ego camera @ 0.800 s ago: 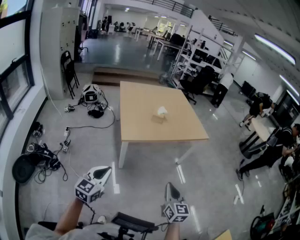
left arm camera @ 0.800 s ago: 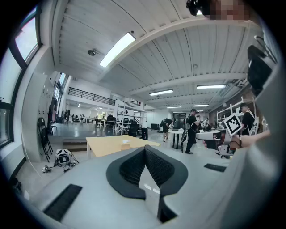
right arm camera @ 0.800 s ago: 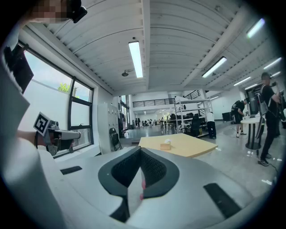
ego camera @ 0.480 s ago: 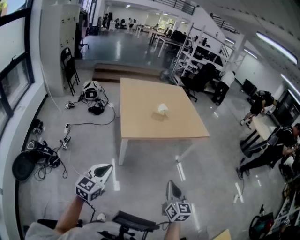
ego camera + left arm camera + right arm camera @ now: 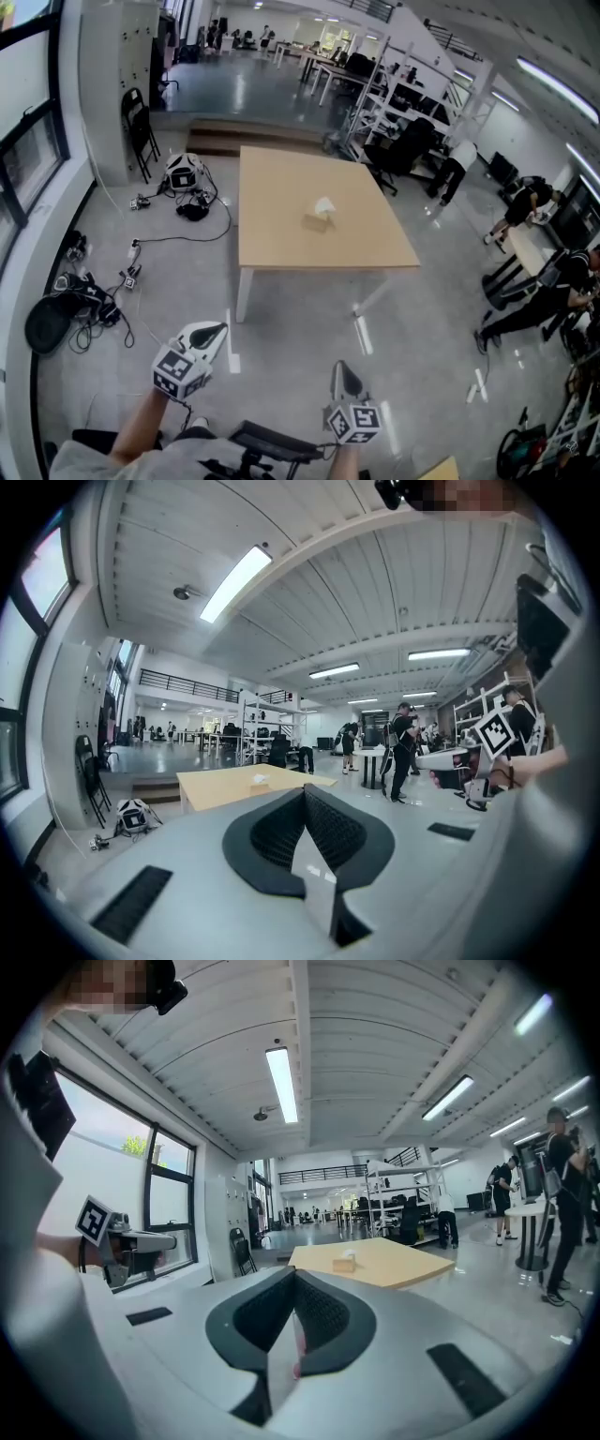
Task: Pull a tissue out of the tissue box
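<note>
A small brown tissue box (image 5: 320, 219) with a white tissue (image 5: 325, 204) sticking up from it stands near the middle of a light wooden table (image 5: 281, 246), several steps ahead of me. My left gripper (image 5: 214, 331) and right gripper (image 5: 341, 368) hang low in the head view over the grey floor, far short of the table, both shut and empty. In the left gripper view, the box (image 5: 259, 780) shows small beyond the closed jaws of the left gripper (image 5: 305, 788). In the right gripper view, the box (image 5: 345, 1262) sits on the table (image 5: 394, 1267) past the closed right gripper (image 5: 294, 1273).
Cables, a bag and a helmet-like device (image 5: 183, 173) lie on the floor left of the table. A black folding chair (image 5: 139, 131) stands by the white pillar. Shelving and office chairs (image 5: 403, 141) line the back right. Several people (image 5: 553, 286) are at a round table on the right.
The table and box sit slightly higher in the head view. My left gripper has edged up a little. Both grippers stay shut.
</note>
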Tool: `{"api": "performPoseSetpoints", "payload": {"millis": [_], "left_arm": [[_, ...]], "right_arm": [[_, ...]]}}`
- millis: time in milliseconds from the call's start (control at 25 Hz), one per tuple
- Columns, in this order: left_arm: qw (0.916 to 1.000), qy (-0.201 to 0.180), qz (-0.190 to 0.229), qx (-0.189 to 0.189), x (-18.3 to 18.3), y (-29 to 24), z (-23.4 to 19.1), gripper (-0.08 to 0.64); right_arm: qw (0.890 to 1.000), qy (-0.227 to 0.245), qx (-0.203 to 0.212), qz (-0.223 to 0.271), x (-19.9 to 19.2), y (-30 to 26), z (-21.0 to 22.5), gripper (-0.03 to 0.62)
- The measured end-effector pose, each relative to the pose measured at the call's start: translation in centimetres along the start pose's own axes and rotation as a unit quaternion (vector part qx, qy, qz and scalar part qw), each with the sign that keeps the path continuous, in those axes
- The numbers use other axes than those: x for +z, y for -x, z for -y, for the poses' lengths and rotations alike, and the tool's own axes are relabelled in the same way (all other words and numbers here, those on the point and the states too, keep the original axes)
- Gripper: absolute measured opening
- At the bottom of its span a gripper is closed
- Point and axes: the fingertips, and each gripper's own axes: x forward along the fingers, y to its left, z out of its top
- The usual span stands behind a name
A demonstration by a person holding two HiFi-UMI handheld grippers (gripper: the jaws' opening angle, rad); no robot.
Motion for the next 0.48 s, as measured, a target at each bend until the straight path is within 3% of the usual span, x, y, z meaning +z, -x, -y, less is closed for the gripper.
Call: {"api": "performPoseSetpoints", "payload": {"millis": [480], "left_arm": [[1.0, -0.002, 0.002, -0.001, 0.5, -2.5, 2.2, 0.006]], "right_arm": [[1.0, -0.006, 0.003, 0.005, -0.6, -0.2, 3.0, 0.002]]}}
